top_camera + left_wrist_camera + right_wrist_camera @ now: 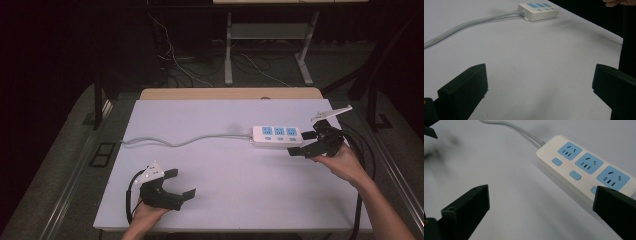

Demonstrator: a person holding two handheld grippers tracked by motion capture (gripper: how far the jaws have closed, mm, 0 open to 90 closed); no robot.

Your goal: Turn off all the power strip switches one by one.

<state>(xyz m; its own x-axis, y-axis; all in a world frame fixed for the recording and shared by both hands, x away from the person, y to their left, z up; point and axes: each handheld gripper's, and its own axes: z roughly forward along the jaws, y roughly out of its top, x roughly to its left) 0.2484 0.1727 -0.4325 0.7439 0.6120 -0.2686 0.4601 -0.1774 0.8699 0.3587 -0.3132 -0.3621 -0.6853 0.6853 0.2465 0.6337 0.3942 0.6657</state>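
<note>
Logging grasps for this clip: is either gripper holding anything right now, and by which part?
Nothing is held. The left gripper and right gripper are both open; the power strip lies free on the table.

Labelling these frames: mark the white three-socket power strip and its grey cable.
White three-socket power strip [584, 167], right gripper view: top face between the sockets.
Grey cable [185, 142], high view: mid-length on the table.

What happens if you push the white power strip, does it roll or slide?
The power strip would probably slide, not roll: it looks flat and boxy, lying low on the smooth table. Its hard shell likely stays stiff. The grey cord lies in loose curves, so it would probably drag along floppily.
</note>
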